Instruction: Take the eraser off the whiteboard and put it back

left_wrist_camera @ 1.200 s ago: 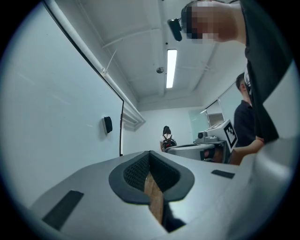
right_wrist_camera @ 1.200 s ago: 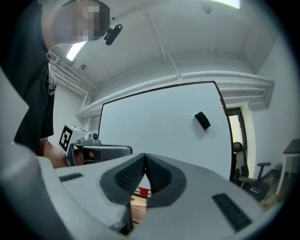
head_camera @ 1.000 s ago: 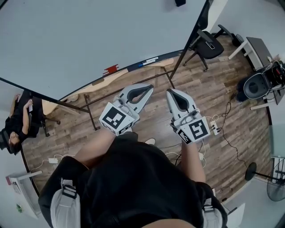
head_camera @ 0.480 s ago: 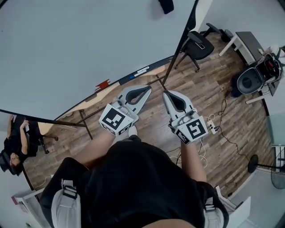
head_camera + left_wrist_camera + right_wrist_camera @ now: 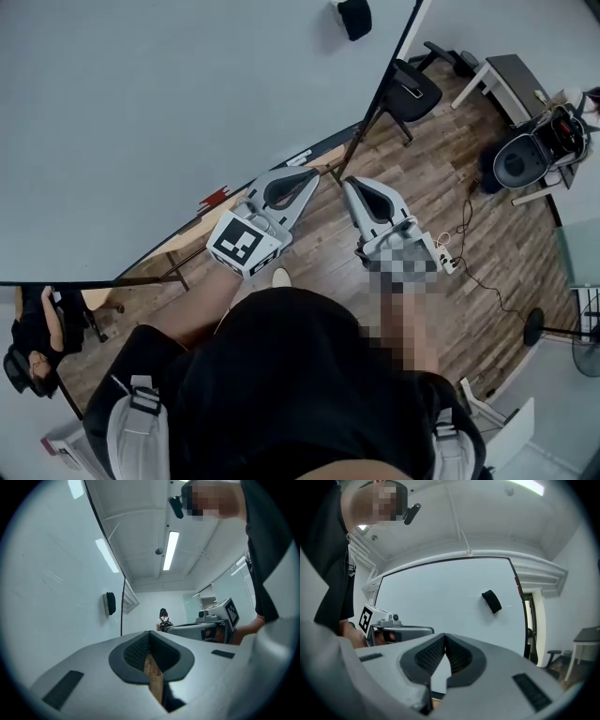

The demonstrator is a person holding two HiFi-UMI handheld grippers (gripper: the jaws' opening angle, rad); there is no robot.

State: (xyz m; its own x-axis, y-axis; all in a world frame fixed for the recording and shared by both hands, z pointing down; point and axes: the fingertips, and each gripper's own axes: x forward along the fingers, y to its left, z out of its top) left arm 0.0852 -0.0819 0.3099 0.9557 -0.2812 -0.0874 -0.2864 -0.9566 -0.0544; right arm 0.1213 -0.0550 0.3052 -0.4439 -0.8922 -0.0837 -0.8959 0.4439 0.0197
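A black eraser (image 5: 354,17) sticks to the big whiteboard (image 5: 169,103) near its top right corner, far above both grippers. It shows in the left gripper view (image 5: 110,603) and in the right gripper view (image 5: 491,601), some way ahead of each. My left gripper (image 5: 306,178) and right gripper (image 5: 351,186) are held side by side, level, pointing at the board's lower edge. Both are shut with nothing between the jaws (image 5: 150,633) (image 5: 445,634). Neither touches the eraser or the board.
The board's tray carries a marker (image 5: 300,157) and a red item (image 5: 214,198). An office chair (image 5: 412,89) stands right of the board's frame, with a desk (image 5: 516,80) beyond. A power strip with cables (image 5: 450,262) lies on the wood floor. A person sits at lower left (image 5: 33,342).
Both grippers have moved closer to the whiteboard, still side by side and shut. The eraser has come further into the head view at the top.
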